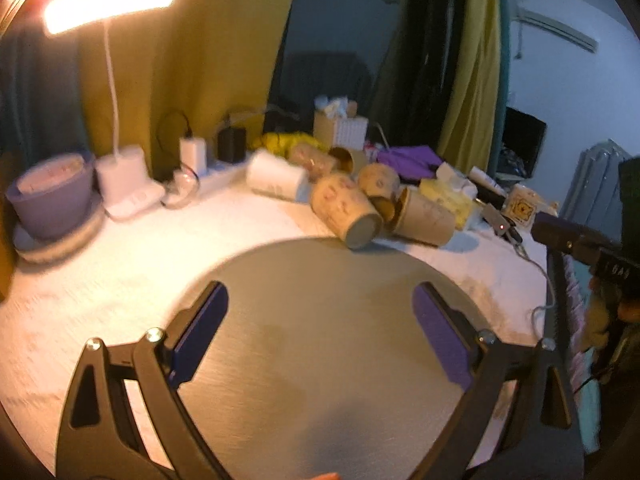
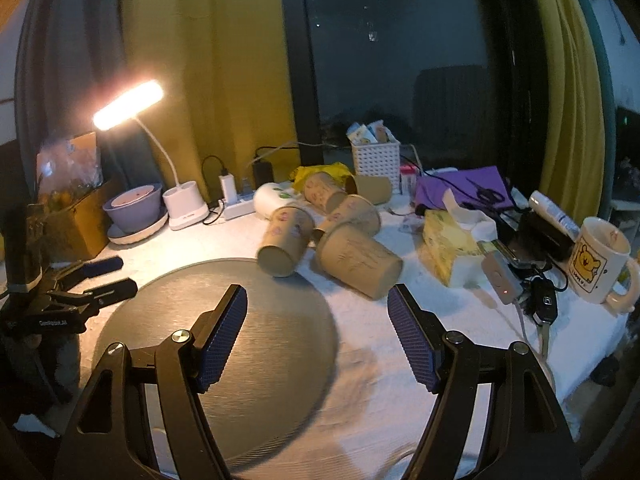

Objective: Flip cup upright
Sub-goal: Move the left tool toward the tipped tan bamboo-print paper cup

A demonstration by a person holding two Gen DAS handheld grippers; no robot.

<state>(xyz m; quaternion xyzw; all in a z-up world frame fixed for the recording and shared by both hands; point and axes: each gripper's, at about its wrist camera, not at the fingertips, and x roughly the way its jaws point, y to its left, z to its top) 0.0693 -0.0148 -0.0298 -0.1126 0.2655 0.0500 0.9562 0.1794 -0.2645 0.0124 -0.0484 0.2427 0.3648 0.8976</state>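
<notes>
Several tan paper cups lie on their sides in a pile on the white cloth. The nearest cup (image 1: 346, 210) (image 2: 285, 241) points its base at me and touches the far rim of a round grey mat (image 1: 320, 352) (image 2: 224, 344). A second cup (image 1: 426, 218) (image 2: 360, 266) lies to its right. My left gripper (image 1: 320, 300) is open and empty over the mat. My right gripper (image 2: 318, 300) is open and empty, just short of the cups. The left gripper also shows at the left edge of the right wrist view (image 2: 104, 278).
A lit desk lamp (image 2: 128, 104) and a purple bowl (image 2: 134, 206) stand at the back left. A tissue box (image 2: 452, 246), keys (image 2: 540, 306) and a bear mug (image 2: 598, 260) sit at the right. A white basket (image 2: 376, 162) stands behind the cups.
</notes>
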